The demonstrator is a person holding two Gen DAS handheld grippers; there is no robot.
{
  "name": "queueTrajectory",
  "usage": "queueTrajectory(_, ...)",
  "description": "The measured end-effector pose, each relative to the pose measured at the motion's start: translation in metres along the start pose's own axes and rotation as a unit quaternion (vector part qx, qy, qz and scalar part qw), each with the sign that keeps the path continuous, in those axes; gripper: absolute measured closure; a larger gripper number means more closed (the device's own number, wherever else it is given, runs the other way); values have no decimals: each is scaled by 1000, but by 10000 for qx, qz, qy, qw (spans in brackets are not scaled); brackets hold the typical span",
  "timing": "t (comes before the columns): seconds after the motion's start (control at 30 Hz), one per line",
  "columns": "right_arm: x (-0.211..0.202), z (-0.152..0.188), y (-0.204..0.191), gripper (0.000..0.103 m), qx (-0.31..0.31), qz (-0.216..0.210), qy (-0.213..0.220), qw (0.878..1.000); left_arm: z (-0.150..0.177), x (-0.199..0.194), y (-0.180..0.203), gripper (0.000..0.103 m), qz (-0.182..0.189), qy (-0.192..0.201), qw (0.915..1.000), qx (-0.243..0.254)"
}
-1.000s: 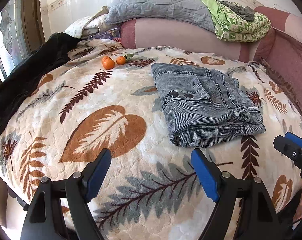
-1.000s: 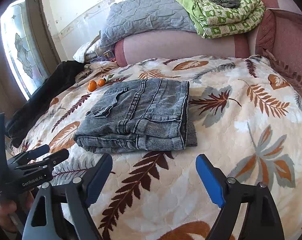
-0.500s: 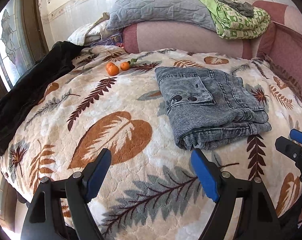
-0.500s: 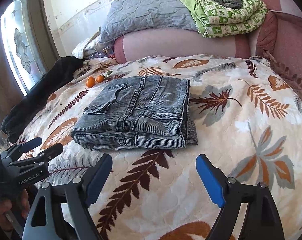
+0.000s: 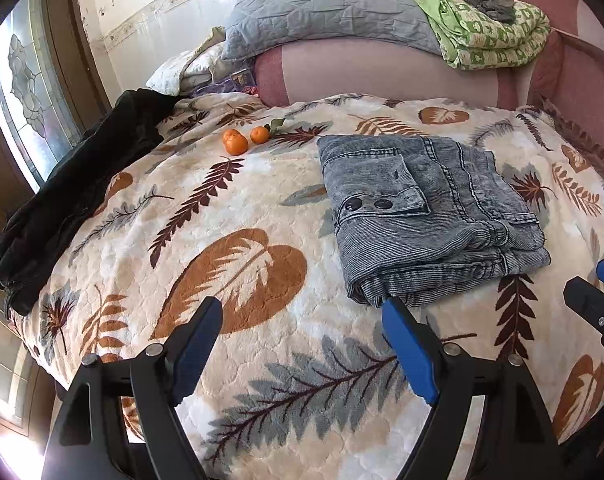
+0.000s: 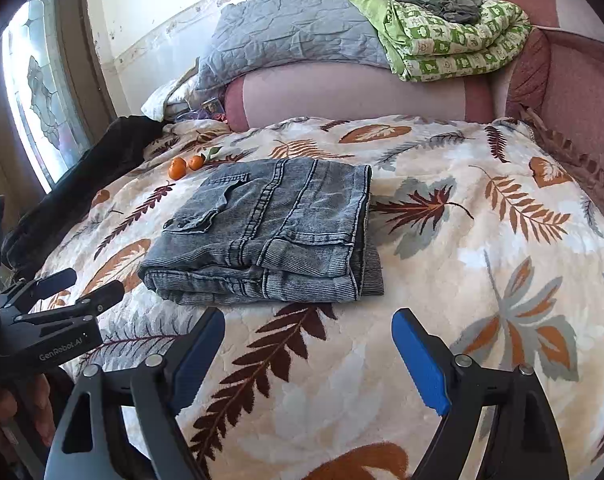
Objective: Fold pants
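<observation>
Denim pants (image 5: 430, 216) lie folded on the bed (image 5: 237, 264); likely heavy, limp; grip stacked edges; left gripper (image 5: 302, 336) and right gripper (image 6: 308, 344) wide open, empty.

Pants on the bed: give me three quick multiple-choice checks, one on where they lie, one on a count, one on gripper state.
1. Where do the oranges lie relative to the pants in the left wrist view?
A. On top of them
B. Beyond them to the left, apart
C. Under the green quilt

2. How many dark buttons show on the pocket flap?
A. Two
B. Four
C. None

3. How do the left gripper and right gripper stand?
A. Both shut on the pants
B. One holds an orange
C. Both open, holding nothing

Answers: 1 B, bare blanket separates fruit and denim. 2 A, two round buttons sit side by side. 3 C, blanket shows between each pair of blue pads, short of the folded pants.
</observation>
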State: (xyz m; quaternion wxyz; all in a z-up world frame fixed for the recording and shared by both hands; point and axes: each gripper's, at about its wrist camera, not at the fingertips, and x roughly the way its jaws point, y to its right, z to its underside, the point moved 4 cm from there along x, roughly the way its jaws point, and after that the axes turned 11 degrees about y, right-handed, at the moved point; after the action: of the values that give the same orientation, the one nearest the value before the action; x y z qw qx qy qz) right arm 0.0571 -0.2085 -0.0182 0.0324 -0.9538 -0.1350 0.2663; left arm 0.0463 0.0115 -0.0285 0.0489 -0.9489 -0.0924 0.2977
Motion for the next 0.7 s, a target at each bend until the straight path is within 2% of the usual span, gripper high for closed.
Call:
queueTrajectory(0.13,-4,-2,3,15,76,1,55,10000,-6,-7,7,21,-116,92,9998,118)
queueTrajectory(0.3,-9,-3,8,15,136,-9,116,9998,-13,-17,14,20,-89,157,9997,164)
queueTrajectory(0.7,-18,-3,20,15,243,52,185,9995,-17,-29,33,21,510,-45,9987,-78)
